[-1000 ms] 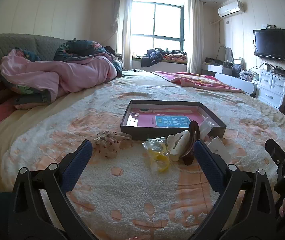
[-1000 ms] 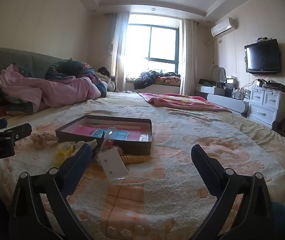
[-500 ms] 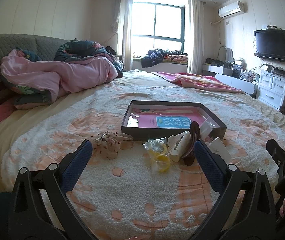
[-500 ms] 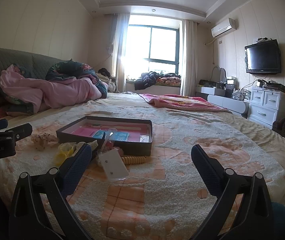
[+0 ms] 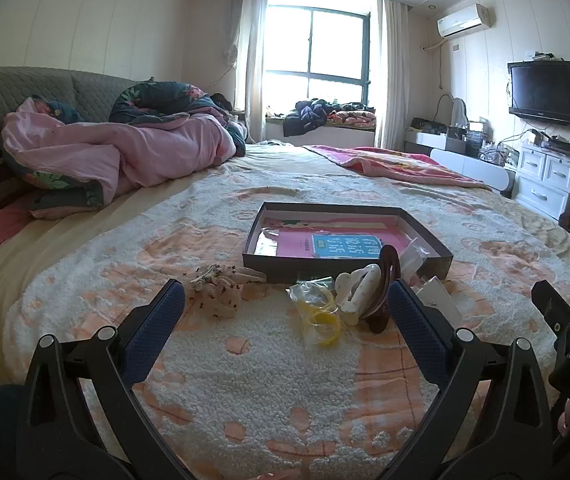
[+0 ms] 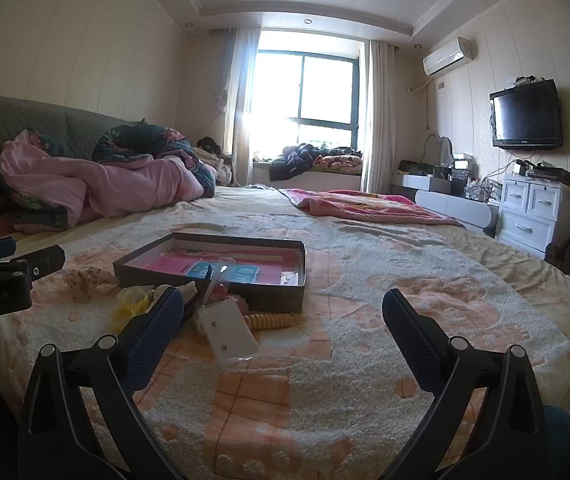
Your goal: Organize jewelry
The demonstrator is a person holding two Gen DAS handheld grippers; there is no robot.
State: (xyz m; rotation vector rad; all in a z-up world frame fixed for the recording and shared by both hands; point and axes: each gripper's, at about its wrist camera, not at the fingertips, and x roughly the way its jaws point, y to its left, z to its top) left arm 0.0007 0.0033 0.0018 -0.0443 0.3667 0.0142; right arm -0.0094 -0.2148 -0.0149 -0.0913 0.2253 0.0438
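A dark shallow box (image 5: 345,268) with a pink lining lies on the bed; it also shows in the right wrist view (image 6: 245,300). In front of it lie a floral scrunchie (image 5: 217,294), a clear bag with yellow rings (image 5: 319,314), a white hair claw (image 5: 359,292), a brown hair clip (image 5: 385,288) and an earring card in a clear sleeve (image 6: 227,330), with a beaded bracelet (image 6: 269,321) beside it. My left gripper (image 5: 285,316) is open and empty, short of the pile. My right gripper (image 6: 283,320) is open and empty, right of the pile.
The items lie on a fluffy cream and peach blanket (image 5: 269,392). A pink duvet (image 5: 117,156) is heaped at the back left. A red blanket (image 6: 361,206) lies at the far side. White drawers (image 6: 533,216) and a wall TV (image 6: 525,116) stand at the right.
Both views have shifted only slightly, a small drift toward the pile. Both grippers stay open and nothing on the bed has moved.
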